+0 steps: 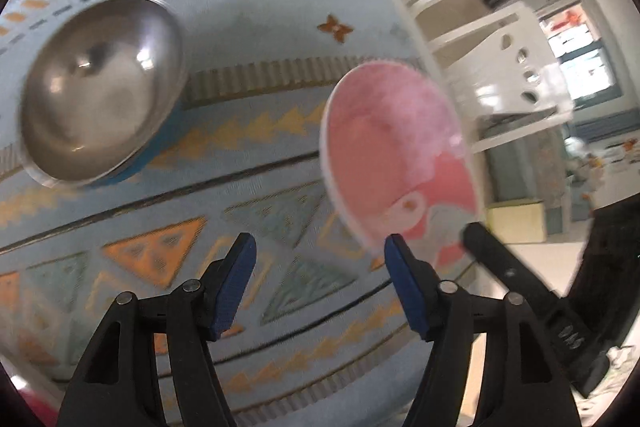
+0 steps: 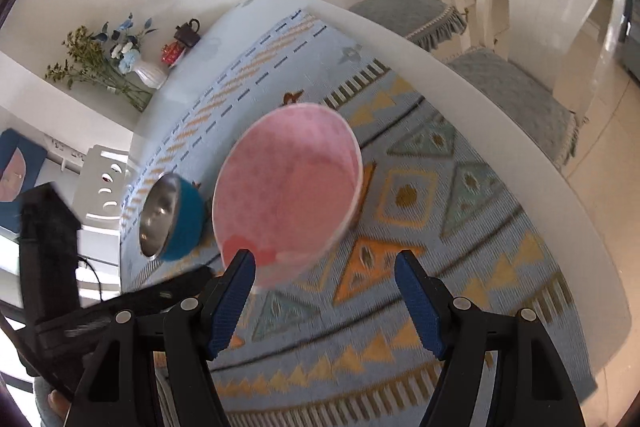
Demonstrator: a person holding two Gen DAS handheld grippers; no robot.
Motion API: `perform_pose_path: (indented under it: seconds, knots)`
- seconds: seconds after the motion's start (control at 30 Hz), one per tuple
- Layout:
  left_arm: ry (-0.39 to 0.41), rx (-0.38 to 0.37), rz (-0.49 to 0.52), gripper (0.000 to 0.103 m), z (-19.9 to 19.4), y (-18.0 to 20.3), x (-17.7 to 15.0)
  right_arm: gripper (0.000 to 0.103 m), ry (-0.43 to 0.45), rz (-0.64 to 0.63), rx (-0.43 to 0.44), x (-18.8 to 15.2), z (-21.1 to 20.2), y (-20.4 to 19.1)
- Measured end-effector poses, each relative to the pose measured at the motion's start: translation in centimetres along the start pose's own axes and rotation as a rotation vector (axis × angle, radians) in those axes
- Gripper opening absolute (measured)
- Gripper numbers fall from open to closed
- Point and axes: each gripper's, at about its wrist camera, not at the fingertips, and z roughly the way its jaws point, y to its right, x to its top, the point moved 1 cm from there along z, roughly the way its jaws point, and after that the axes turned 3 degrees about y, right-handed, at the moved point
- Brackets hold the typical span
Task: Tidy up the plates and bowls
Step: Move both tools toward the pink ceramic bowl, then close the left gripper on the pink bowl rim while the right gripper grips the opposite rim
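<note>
Sitting on the patterned desk: pink bowl beside the steel-lined blue bowl, apart, probably awaiting nesting. Left hand-held gripper and right hand-held gripper both hover open, empty.
</note>
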Motion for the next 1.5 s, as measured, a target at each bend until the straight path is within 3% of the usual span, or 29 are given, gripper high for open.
perform_pose_path:
  seconds: [0.13, 0.3, 0.37, 0.43, 0.53, 0.7, 0.9, 1.07, 1.5]
  knots:
    - [0.01, -0.001, -0.029, 0.062, 1.2, 0.0, 1.5, 0.07, 0.014, -0.003, 0.025, 0.8, 1.8, 0.3]
    - [0.015, 0.033, -0.011, 0.052, 3.0, 0.7, 2.6, 0.068, 0.024, 0.089, 0.087, 2.1, 3.4, 2.0]
    - [-0.011, 0.053, -0.031, 0.038, 3.4, 0.3, 2.6, 0.058, 0.024, 0.086, 0.096, 2.5, 3.7, 2.2]
    - [-0.048, 0.018, -0.076, 0.026, 4.4, -0.2, 2.5, 0.05, 0.02, 0.059, 0.096, 2.8, 4.1, 2.0]
    - [-0.063, -0.015, -0.068, 0.017, 4.9, 0.3, 1.7, 0.039, 0.015, 0.015, 0.092, 2.9, 4.5, 1.5]
    - [-0.055, 0.088, 0.091, 0.017, 4.6, 2.8, 0.6, 0.035, 0.004, 0.0, 0.073, 3.1, 4.8, 1.2]
    - [-0.009, 0.089, 0.087, 0.017, 2.4, 3.0, 0.3, 0.034, 0.014, -0.04, 0.045, 2.6, 4.2, 0.4]
    - [0.045, 0.093, 0.102, 0.017, -0.3, 2.4, -0.1, 0.034, 0.003, -0.021, 0.08, 2.2, 3.1, -0.2]
    - [0.147, 0.184, 0.073, 0.018, -6.4, -0.6, -3.1, 0.034, -0.022, -0.18, 0.118, -0.2, 0.2, -7.4]
